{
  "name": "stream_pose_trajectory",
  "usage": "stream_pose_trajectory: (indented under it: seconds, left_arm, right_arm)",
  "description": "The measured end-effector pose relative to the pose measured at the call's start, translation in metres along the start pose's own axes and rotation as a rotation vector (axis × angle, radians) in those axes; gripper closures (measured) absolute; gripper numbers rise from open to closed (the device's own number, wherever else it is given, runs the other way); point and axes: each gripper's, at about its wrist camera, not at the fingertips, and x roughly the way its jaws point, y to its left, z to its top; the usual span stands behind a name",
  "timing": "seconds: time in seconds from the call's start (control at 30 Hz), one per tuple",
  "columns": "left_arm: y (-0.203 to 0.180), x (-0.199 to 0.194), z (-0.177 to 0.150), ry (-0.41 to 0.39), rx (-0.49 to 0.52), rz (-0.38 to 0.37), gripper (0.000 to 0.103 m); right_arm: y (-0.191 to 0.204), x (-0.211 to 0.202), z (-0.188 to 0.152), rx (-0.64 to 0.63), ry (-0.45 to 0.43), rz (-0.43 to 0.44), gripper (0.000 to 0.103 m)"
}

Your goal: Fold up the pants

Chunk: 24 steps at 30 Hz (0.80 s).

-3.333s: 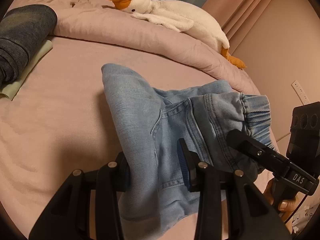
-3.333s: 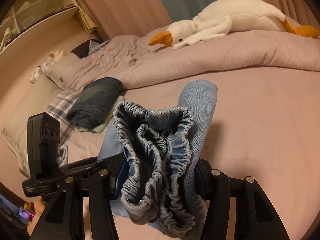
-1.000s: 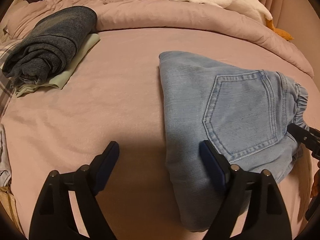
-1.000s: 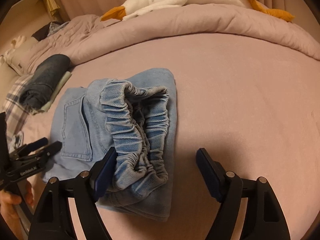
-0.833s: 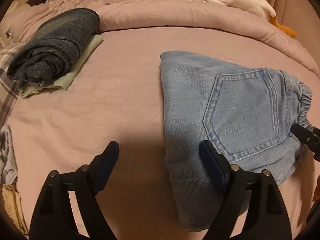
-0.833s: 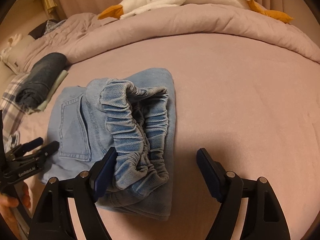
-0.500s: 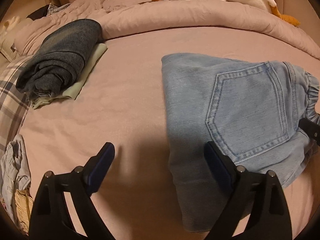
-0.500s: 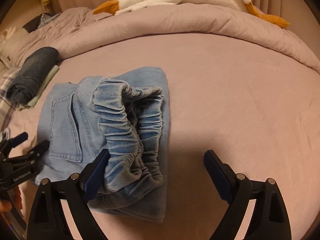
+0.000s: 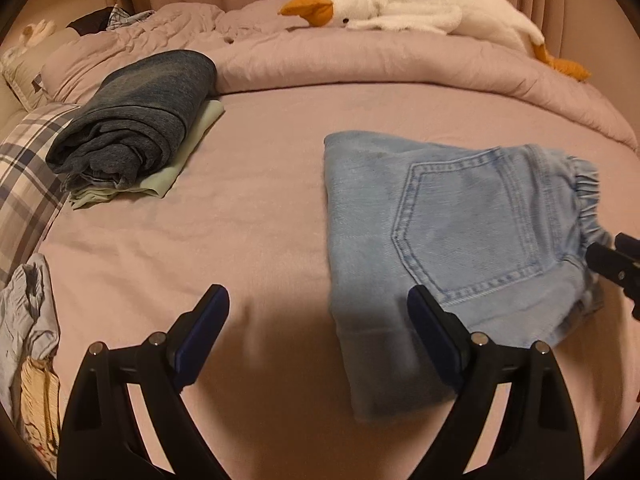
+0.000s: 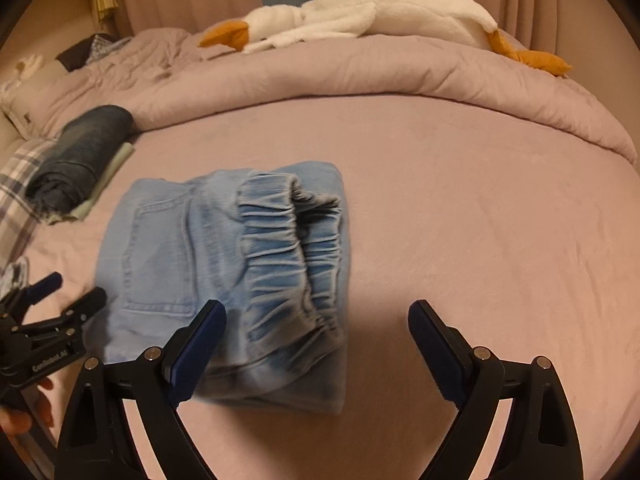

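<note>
The light blue denim pants (image 9: 452, 248) lie folded into a compact block on the pink bed sheet (image 9: 260, 208), back pocket up. In the right wrist view the same pants (image 10: 224, 280) show their gathered elastic waistband toward the camera. My left gripper (image 9: 318, 312) hovers open above the sheet, with its right finger over the folded edge and nothing between the pads. My right gripper (image 10: 316, 328) is open too, above the waistband end and clear of the cloth. The left gripper (image 10: 52, 292) also shows at the right wrist view's left edge, held by a hand.
A folded dark blue garment (image 9: 136, 120) rests on a pale green one at the left. A white plush goose (image 9: 404, 12) lies on the rolled pink duvet (image 9: 400, 64) at the back. A plaid pillow (image 9: 28, 176) and loose clothes (image 9: 28, 312) sit at the left edge.
Both grippers let go of the pants, opened wide and pulled back and up. The pants now lie folded on the sheet.
</note>
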Motion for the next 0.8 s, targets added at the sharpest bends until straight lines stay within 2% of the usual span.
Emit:
stream_pose_trajectory:
  seconds: [0.17,0.23,0.43,0.53,0.63,0.8]
  left_arm:
    - [0.003,-0.017,-0.005,-0.029,-0.032,0.006,0.004]
    - [0.005,-0.022,-0.007,-0.022,-0.048,-0.016,0.002]
    - [0.015,-0.045,-0.021,-0.004,-0.101,-0.033,0.001]
    - [0.032,-0.061,-0.029,-0.018,-0.154,-0.014,0.001]
    - [0.048,-0.078,-0.037,-0.036,-0.198,-0.030,0.001]
    - [0.055,-0.105,-0.047,-0.055,-0.194,-0.026,0.001]
  right_arm:
    - [0.003,-0.012,-0.009,-0.003,-0.018,0.034,0.011]
    - [0.003,-0.017,-0.011,0.005,-0.021,0.044,0.011]
    - [0.013,-0.042,-0.028,-0.028,-0.037,0.083,0.011]
    - [0.019,-0.056,-0.039,-0.040,-0.047,0.102,0.011]
    - [0.023,-0.064,-0.047,-0.036,-0.050,0.119,0.011]
    - [0.035,-0.083,-0.055,-0.025,-0.069,0.134,0.011]
